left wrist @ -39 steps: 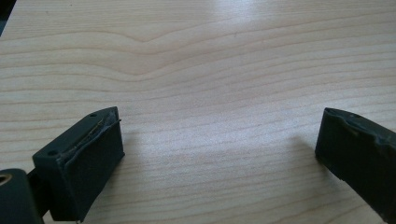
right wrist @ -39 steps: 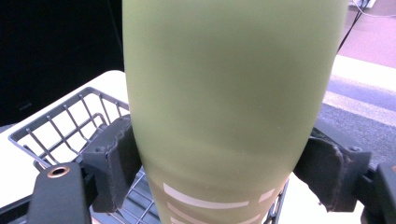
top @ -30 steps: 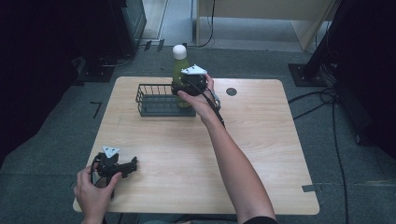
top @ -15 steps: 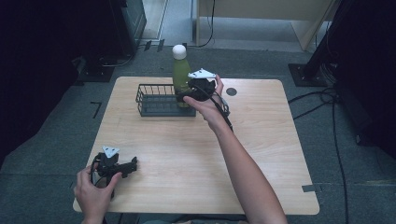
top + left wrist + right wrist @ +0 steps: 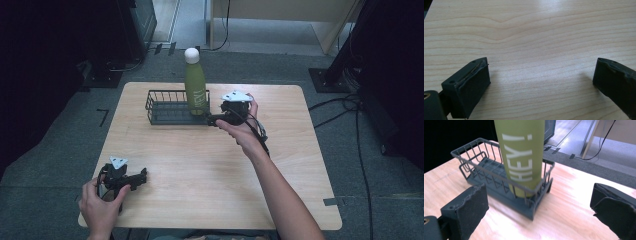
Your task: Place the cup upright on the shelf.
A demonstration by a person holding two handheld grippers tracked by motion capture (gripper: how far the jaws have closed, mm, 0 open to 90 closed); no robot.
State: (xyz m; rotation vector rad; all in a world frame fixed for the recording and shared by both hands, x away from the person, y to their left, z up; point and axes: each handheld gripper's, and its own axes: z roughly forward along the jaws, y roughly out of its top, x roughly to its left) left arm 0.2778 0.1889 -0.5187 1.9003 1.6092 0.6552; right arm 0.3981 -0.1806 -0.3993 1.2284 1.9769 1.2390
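A green bottle [image 5: 196, 85] with a white cap stood upright at the right end of a dark wire basket [image 5: 165, 106], which sat toward the far side of a wooden surface [image 5: 210, 170]. The bottle's long axis ran straight up and down, with white lettering reading "HEY!" running up its side.

The right claw [image 5: 216, 120] sat just to the right of the basket, its jaws pointing left at the bottle's lower body. In the right gripper view, the bottle [image 5: 520, 155] rose directly ahead, centred between the 2 black jaws, with the basket's end wall [image 5: 541, 182] standing between the jaws and the bottle's base. The jaws stood wide apart and held nothing.

The left claw [image 5: 141, 176] lay near the front left corner of the surface, well apart from the basket. Its jaws were also spread wide and empty, with bare wood [image 5: 536, 50] between them.

The right claw was clearly the nearer of the 2. Any next move toward the bottle would probably run leftward from that claw, above the basket's rim.
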